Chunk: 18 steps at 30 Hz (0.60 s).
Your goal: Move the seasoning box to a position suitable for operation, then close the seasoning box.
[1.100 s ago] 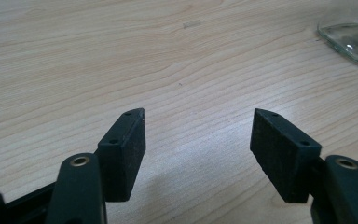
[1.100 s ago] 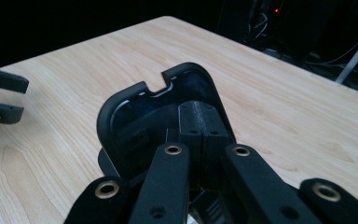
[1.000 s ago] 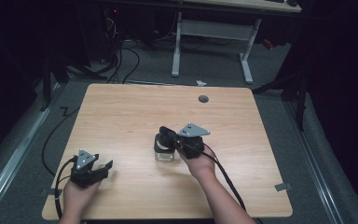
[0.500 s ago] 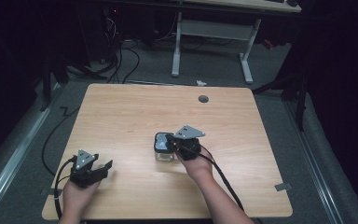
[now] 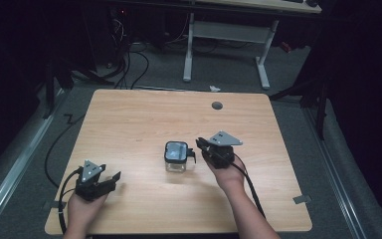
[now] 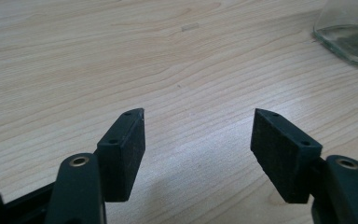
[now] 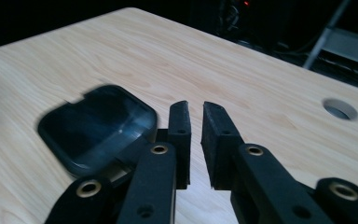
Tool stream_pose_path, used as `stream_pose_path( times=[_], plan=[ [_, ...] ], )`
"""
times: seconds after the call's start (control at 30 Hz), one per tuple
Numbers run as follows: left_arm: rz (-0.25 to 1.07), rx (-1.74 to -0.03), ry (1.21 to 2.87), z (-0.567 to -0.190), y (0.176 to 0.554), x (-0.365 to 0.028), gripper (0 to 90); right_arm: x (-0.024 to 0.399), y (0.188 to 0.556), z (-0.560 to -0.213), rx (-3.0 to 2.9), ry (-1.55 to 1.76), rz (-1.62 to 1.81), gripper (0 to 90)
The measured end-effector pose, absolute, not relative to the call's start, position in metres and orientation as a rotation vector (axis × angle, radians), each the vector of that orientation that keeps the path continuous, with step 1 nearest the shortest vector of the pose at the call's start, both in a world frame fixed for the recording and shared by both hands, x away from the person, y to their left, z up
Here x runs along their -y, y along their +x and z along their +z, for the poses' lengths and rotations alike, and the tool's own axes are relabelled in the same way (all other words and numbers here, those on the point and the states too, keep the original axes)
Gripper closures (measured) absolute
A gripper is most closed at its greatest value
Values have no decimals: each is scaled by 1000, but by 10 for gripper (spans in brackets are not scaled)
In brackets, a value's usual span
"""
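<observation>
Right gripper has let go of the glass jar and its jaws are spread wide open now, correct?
Not quite. The right gripper is clear of the glass jar, but the right gripper view shows its jaws nearly closed, a narrow gap between them, with nothing held.

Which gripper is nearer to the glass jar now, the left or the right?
Right. The right gripper is just beside the glass jar, apart from it; the left gripper sits far off near the table's front edge.

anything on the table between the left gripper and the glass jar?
Nothing visible. Bare wood lies between the open left gripper and the glass jar; the right gripper sits on the jar's far side.
</observation>
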<state>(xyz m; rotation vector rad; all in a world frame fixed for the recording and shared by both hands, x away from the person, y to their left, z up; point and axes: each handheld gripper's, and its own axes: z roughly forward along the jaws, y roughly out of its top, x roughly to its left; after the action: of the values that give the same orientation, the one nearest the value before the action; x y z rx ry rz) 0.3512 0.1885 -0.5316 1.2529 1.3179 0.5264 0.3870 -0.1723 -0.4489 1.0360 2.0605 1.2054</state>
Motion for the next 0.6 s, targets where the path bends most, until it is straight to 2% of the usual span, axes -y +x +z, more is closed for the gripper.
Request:
stream_pose_path(
  times=[0.2,0.37,0.6],
  plan=[
    [529,-1324,1244,-532,354,-188,359,202,385,-460,-2022,1124,1169,765],
    [539,-1322,1248,-531,356,-183,358,240,374,-476,-1987,1177,1103,624],
    [538,-1316,1257,-533,357,-178,357,282,349,-501,-1915,1290,1083,533]
  ],
)
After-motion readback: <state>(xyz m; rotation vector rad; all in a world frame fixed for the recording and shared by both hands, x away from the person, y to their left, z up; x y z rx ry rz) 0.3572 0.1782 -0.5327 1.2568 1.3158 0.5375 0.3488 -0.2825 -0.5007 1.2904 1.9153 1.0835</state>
